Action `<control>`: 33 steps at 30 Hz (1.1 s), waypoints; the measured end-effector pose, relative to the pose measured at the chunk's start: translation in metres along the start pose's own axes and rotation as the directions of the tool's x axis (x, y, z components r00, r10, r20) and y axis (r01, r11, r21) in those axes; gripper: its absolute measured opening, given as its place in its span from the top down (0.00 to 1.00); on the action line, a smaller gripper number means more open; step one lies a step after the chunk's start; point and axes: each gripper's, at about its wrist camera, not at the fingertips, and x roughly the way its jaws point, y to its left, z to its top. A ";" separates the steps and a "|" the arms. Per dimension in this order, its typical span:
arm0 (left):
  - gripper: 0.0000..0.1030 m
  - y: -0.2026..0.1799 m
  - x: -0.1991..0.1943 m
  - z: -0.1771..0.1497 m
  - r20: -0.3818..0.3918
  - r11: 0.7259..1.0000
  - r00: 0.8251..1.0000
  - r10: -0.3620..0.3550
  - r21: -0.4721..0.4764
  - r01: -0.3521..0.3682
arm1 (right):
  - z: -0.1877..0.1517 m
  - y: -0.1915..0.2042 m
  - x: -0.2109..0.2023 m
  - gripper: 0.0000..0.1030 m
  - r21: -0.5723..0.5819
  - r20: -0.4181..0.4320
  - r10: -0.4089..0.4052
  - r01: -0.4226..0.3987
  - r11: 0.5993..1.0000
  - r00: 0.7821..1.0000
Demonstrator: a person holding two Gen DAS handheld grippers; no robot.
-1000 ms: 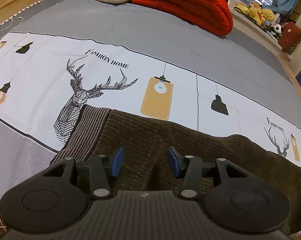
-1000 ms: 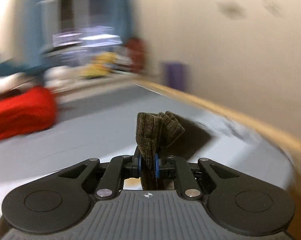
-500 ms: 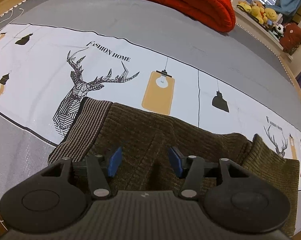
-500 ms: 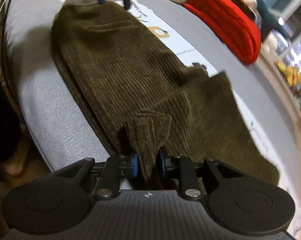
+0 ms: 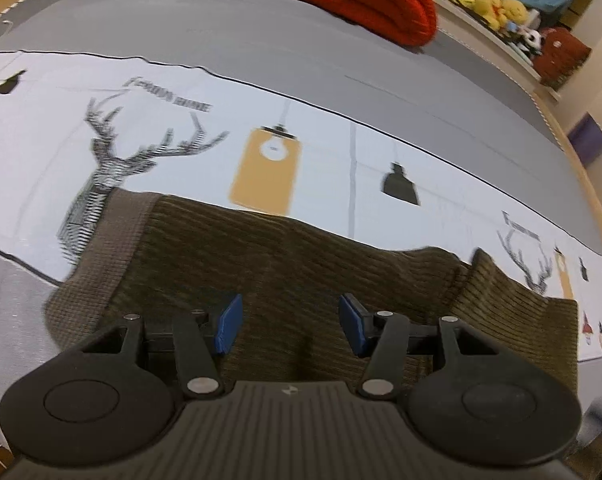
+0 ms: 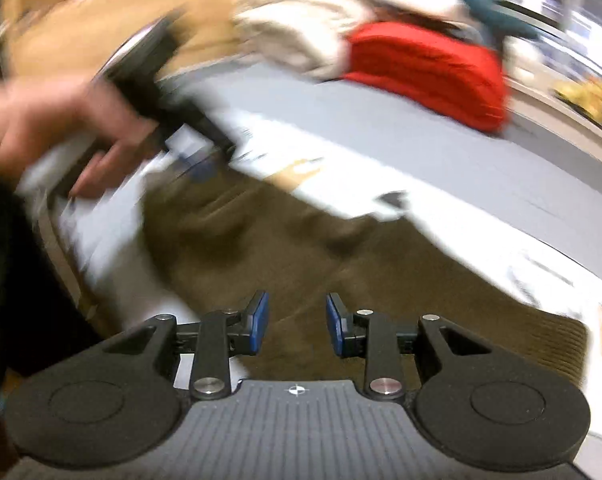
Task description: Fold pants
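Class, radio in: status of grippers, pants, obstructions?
Left gripper open. Right gripper opening, nothing between pads. Pants flat on bed. Nothing obstructing.

right gripper (image 6: pixel 294 324): a second ago its jaws were clamped on a bunched fold of the pants (image 6: pixel 301 248); now they are opening with nothing pinched between them.
pants: the carried leg end now lies folded over on the bed (image 5: pixel 261 32).
left gripper (image 5: pixel 289 324): jaws slightly wider.
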 end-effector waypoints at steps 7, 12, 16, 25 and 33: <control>0.43 -0.046 0.012 -0.012 -0.044 0.991 0.998 -0.050 0.118 0.055 | -0.020 -0.140 -0.006 0.48 0.408 -0.231 -0.263 0.338 0.848 0.937; 0.45 -0.096 0.018 -0.032 -0.070 0.955 0.994 -0.086 0.280 0.102 | -0.086 -0.198 -0.001 0.49 0.749 -0.398 -0.125 0.401 0.527 0.909; 0.71 -0.139 0.018 -0.051 -0.060 0.885 0.990 -0.124 0.444 0.138 | -0.092 -0.197 0.003 0.47 0.743 -0.407 -0.117 0.403 0.534 0.906; 0.57 -0.169 0.073 -0.086 -0.124 0.809 0.990 0.065 0.587 0.020 | -0.102 -0.201 0.000 0.41 0.689 -0.451 -0.121 0.431 0.582 0.884; 0.59 -0.169 0.032 -0.077 -0.097 0.812 0.993 -0.065 0.573 0.110 | -0.105 -0.204 0.002 0.39 0.703 -0.442 -0.067 0.392 0.593 0.894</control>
